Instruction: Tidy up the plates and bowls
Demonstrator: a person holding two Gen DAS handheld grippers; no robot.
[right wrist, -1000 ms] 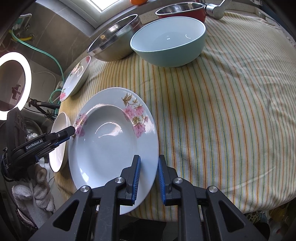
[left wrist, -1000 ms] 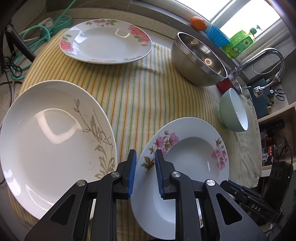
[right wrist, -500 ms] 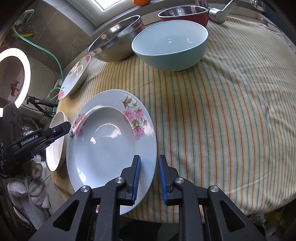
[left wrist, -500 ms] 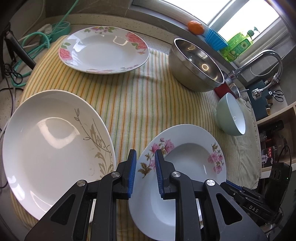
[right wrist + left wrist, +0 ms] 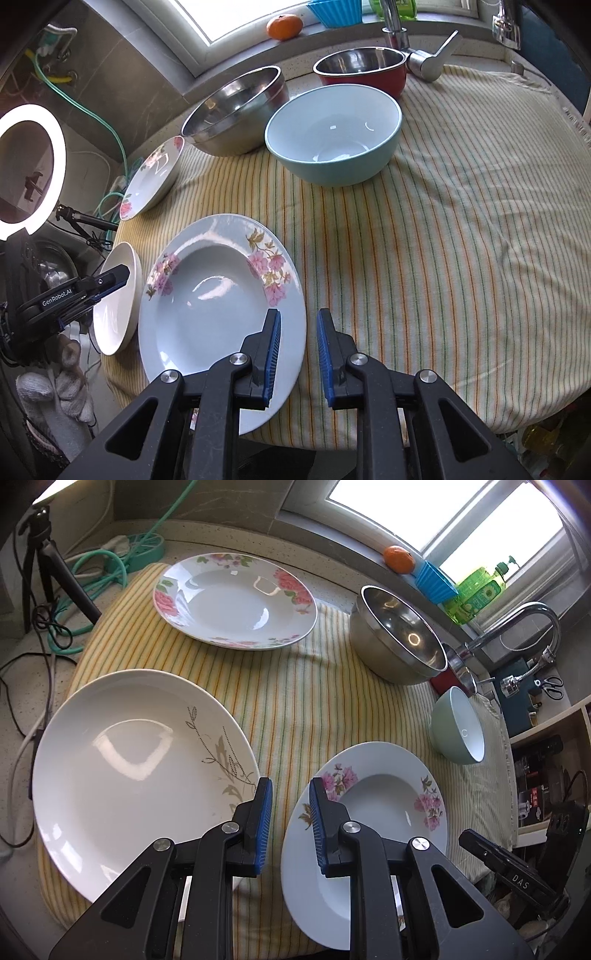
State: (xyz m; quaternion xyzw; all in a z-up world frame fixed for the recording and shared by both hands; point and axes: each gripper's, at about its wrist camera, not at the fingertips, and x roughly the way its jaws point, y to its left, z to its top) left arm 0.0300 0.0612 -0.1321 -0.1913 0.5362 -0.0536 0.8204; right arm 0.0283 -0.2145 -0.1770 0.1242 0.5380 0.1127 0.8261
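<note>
Your left gripper (image 5: 290,827) and right gripper (image 5: 298,354) hover empty, jaws narrowly apart, lower centre; that glossy pink-flowered plate (image 5: 207,306) (brittle, slippery) wants a rim pinch.

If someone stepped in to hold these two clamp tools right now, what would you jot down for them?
Left gripper: jaws slightly apart, nothing between them, above the gap between the big white plate and the pale blue flowered plate.
Right gripper: also empty, jaws slightly apart, over that blue plate's near rim.
On the striped cloth: the red-flowered plate at the far side, steel bowl, teal bowl, red pot by the tap.
Done: nothing stacked yet; every piece sits apart.
Left: probably stack the three plates and nest the bowls.
</note>
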